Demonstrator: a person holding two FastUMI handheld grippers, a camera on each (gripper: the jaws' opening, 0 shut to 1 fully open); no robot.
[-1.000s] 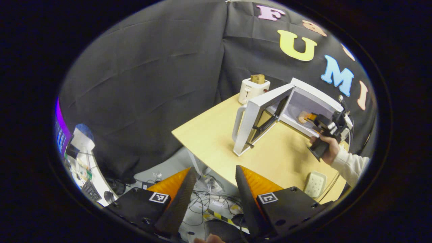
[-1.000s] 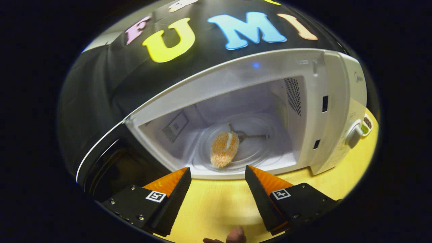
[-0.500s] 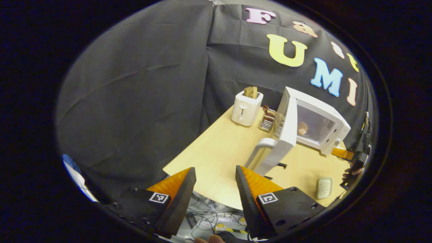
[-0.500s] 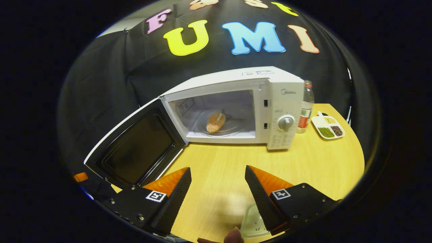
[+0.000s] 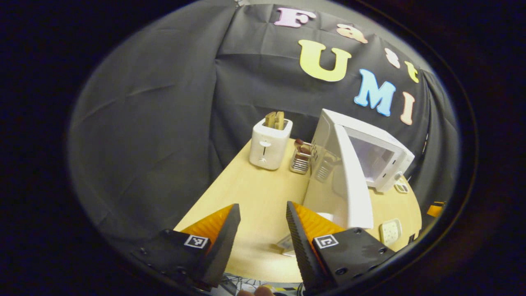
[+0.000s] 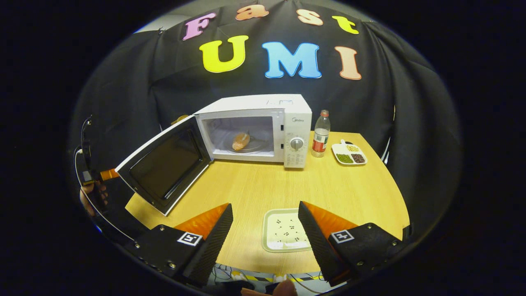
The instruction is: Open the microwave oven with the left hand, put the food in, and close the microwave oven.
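Observation:
The white microwave (image 6: 263,119) stands at the back of the wooden table with its door (image 6: 168,164) swung wide to the left. An orange, speckled piece of food (image 6: 240,141) lies on the glass turntable inside. My right gripper (image 6: 265,234) is open with nothing in it, hovering over the table's front edge, far back from the cavity. My left gripper (image 5: 261,230) is open too, at the table's left end. It faces the outer side of the door (image 5: 353,185), seen nearly edge-on, and is apart from it. In the right gripper view the left gripper (image 6: 98,179) and its hand sit beyond the door's free edge.
A pale empty tray (image 6: 285,230) lies between my right fingers near the front edge. A bottle (image 6: 320,133) and a divided snack dish (image 6: 349,154) stand right of the microwave. A white toaster (image 5: 269,144) and a small wire rack (image 5: 302,158) stand behind the door.
My right gripper has pulled far back from the microwave mouth, with the food left on the turntable. My left gripper has moved in over the table's left end, closer to the door's outer side.

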